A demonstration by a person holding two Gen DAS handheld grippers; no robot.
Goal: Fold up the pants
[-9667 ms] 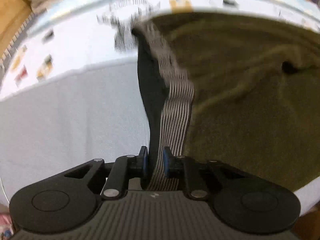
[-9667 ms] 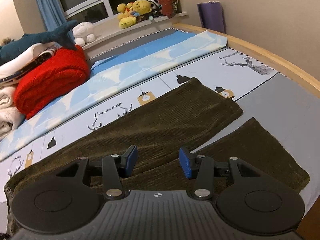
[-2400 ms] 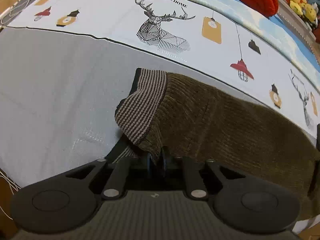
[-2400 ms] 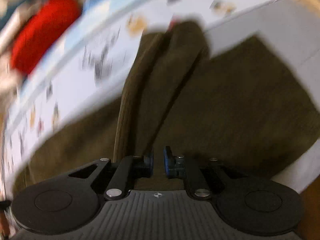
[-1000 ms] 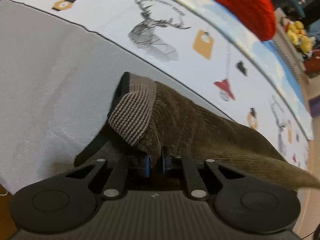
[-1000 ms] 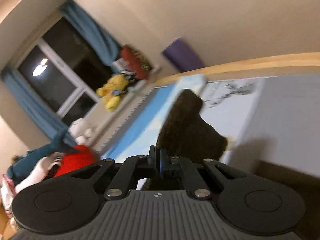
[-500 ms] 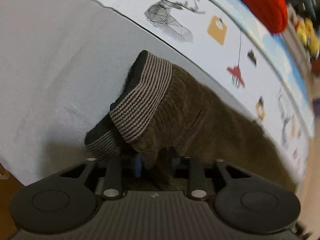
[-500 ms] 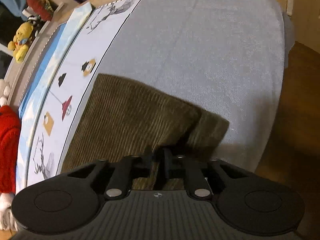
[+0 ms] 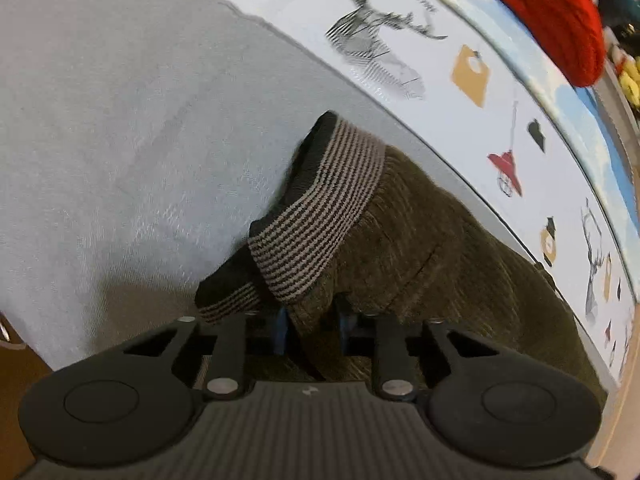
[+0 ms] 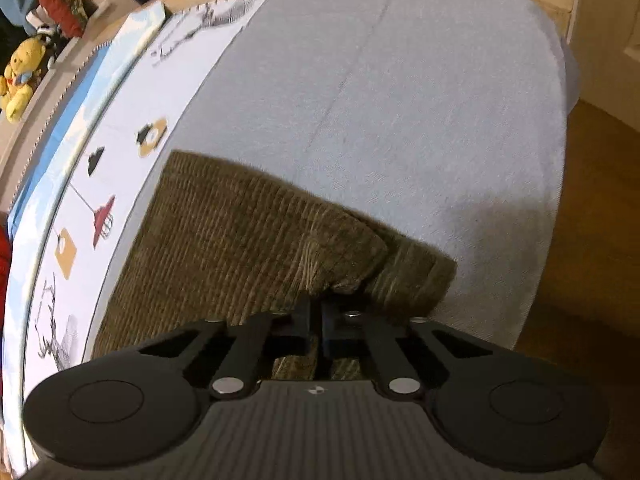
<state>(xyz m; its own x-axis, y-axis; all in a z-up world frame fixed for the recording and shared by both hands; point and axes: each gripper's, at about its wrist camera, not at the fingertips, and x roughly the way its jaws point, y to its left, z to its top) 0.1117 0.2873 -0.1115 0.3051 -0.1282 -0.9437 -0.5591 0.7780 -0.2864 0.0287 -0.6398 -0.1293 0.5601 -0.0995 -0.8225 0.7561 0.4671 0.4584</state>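
The olive corduroy pants (image 9: 432, 256) lie along the bed, one leg folded over the other. Their striped waistband (image 9: 320, 200) is at the left end, its near corner folded over. My left gripper (image 9: 310, 322) is open, its blue pads on either side of a fold of the waist fabric. In the right wrist view the leg cuffs (image 10: 256, 232) lie stacked on the grey sheet. My right gripper (image 10: 316, 316) is shut on the near cuff corner, which puckers up at the fingertips.
The bed has a grey sheet (image 10: 400, 100) and a white strip printed with deer and lamps (image 9: 380, 44). A red knit bundle (image 9: 552, 12) lies at the back. The bed's near edge and wooden floor (image 10: 592, 240) are close on the right. Plush toys (image 10: 20, 72) sit on the sill.
My left gripper has opened and let go of the waist, which settled on the sheet. My right gripper brought the leg cuff down onto the other leg and still pinches it.
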